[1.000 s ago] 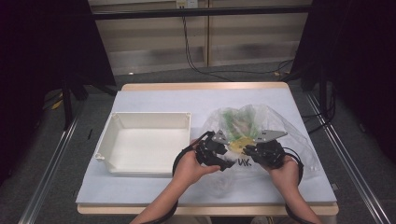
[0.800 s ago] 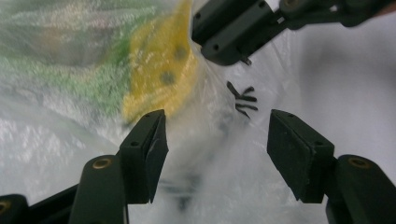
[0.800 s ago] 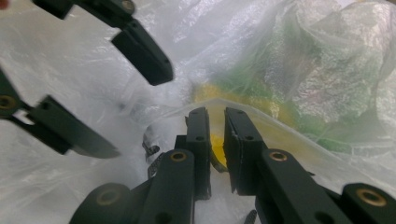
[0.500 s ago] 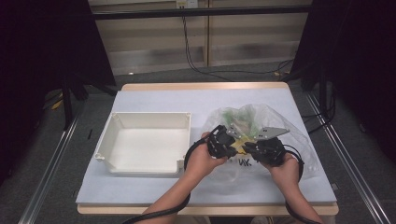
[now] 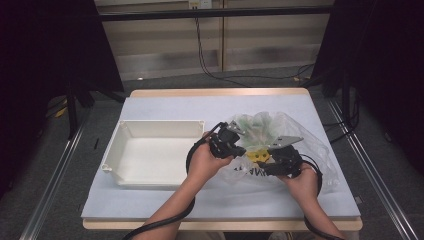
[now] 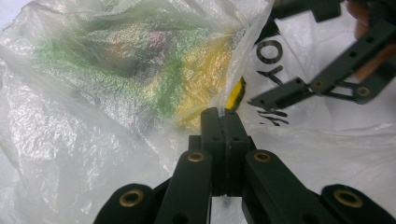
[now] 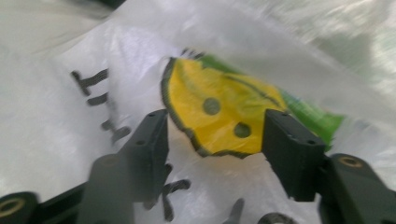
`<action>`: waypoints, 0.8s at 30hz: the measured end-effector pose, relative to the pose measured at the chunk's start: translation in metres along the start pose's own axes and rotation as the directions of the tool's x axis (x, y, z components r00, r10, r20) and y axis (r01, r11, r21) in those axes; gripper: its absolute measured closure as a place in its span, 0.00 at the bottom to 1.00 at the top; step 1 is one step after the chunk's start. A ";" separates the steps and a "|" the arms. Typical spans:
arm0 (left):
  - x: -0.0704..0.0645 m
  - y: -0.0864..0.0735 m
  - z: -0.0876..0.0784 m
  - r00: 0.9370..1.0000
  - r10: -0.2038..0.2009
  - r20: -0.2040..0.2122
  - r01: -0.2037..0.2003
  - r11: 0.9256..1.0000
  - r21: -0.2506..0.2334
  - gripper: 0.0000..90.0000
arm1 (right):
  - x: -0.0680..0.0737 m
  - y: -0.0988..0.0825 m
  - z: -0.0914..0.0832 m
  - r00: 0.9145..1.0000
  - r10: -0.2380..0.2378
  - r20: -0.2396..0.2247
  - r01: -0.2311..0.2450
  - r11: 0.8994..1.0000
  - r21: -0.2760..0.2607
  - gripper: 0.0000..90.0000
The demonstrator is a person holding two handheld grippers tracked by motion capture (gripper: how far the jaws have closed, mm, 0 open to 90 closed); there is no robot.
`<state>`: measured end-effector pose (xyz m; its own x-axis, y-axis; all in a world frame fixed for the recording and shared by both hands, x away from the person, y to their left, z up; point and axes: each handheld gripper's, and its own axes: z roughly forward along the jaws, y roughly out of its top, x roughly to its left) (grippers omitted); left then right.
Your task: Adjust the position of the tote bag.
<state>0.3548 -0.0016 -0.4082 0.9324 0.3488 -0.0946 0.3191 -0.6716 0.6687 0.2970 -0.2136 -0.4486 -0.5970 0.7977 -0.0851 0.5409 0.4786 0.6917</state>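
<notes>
A crumpled clear plastic bag [image 5: 295, 137] with black lettering lies at the table's right, with green and yellow things inside. My left gripper [image 5: 239, 149] is shut on a fold of the bag's film at its mouth [image 6: 223, 112]. A yellow flat piece [image 5: 258, 156] with a dark rim and two holes shows at the bag's opening [image 7: 212, 112]. My right gripper [image 5: 268, 162] faces it from the near side. Its jaws [image 7: 217, 135] have just been opening and stand apart, the yellow piece in the gap between them, pads not pressing on it.
A white rectangular tray [image 5: 160, 123] stands left of the bag, close beside my left hand [image 5: 205, 162]. The table has a pale blue cover [image 5: 165, 105] with wooden edges. Black cables trail from both grippers toward the near edge.
My left gripper has moved up and to the right onto the bag's mouth and closed on the film. The right hand has stayed almost in place.
</notes>
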 end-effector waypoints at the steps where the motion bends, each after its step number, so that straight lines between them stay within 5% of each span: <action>1: 0.001 0.000 0.000 1.000 0.005 0.001 -0.005 1.000 0.003 1.00 | -0.001 0.002 0.002 1.000 -0.010 0.013 0.011 1.000 -0.008 0.37; 5: 0.003 0.000 0.000 1.000 0.004 0.008 -0.004 1.000 0.004 1.00 | -0.009 0.005 0.007 0.999 0.020 0.032 -0.020 1.000 -0.019 0.33; 7: 0.003 0.000 0.001 1.000 0.005 0.005 -0.005 1.000 0.010 1.00 | -0.010 0.005 0.015 0.998 -0.007 0.061 0.007 1.000 0.006 0.33; 12: 0.006 -0.003 0.004 1.000 0.009 0.016 -0.010 0.999 0.037 1.00 | -0.014 -0.001 0.037 0.999 0.014 0.030 -0.016 0.997 0.081 0.40; 15: 0.007 -0.004 0.005 1.000 0.001 0.017 -0.002 0.999 0.044 1.00 | -0.016 -0.004 0.039 0.999 0.044 0.008 -0.045 0.997 0.067 0.44; 19: 0.007 -0.003 0.005 1.000 -0.006 0.016 0.006 0.999 0.031 1.00 | -0.019 -0.006 0.039 0.994 0.102 -0.031 -0.100 0.993 0.055 0.63; 22: 0.006 -0.002 0.004 1.000 0.002 0.014 -0.002 0.999 0.037 1.00 | -0.019 -0.007 0.038 0.992 0.116 -0.040 -0.115 0.992 0.047 0.94; 24: 0.004 -0.002 0.003 1.000 -0.009 0.014 0.009 1.000 0.028 1.00 | -0.018 -0.007 0.037 0.991 0.125 -0.038 -0.123 0.991 0.050 1.00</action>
<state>0.3586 -0.0001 -0.4122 0.9317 0.3458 -0.1108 0.3318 -0.6866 0.6470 0.3256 -0.2178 -0.4789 -0.5472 0.8365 0.0294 0.6388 0.3947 0.6604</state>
